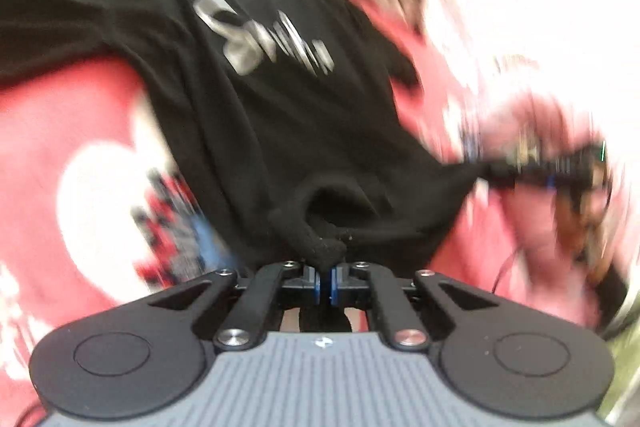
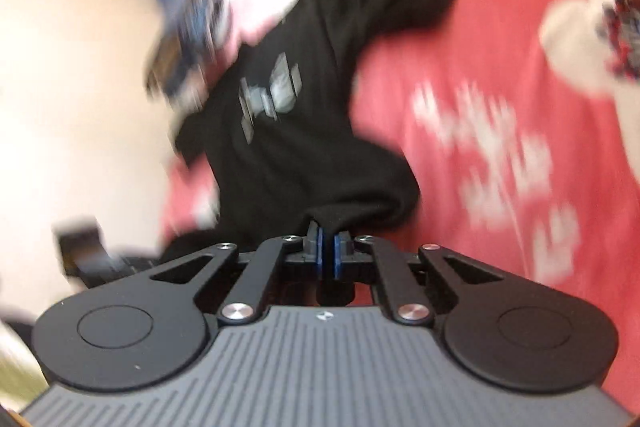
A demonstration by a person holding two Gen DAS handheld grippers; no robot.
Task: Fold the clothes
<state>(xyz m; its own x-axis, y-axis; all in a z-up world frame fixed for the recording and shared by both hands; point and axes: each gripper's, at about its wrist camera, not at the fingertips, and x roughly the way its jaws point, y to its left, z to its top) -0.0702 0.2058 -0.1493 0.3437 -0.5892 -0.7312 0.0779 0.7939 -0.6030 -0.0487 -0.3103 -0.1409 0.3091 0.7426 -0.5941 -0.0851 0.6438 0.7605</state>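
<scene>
Black T-shirt [image 1: 260,115], short-sleeved, grey-silver lettering across chest, unreadable through blur. Spread out, loosely stretched and wrinkled over red-and-white patterned cover [image 1: 60,107]. One edge bunched and pinched in left claw [image 1: 329,279], another pinched in right claw [image 2: 328,259]. One sleeve sticking out sideways in right wrist view.

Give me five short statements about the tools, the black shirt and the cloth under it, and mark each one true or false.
1. The left tool is shut on the black T-shirt with silver lettering. True.
2. The right tool is open and empty. False: it is shut on the shirt's fabric.
3. The shirt lies over a red cloth with white patterns. True.
4. The shirt's print is gold. False: it is silver-grey.
5. The shirt is neatly folded. False: it is spread and bunched.
</scene>
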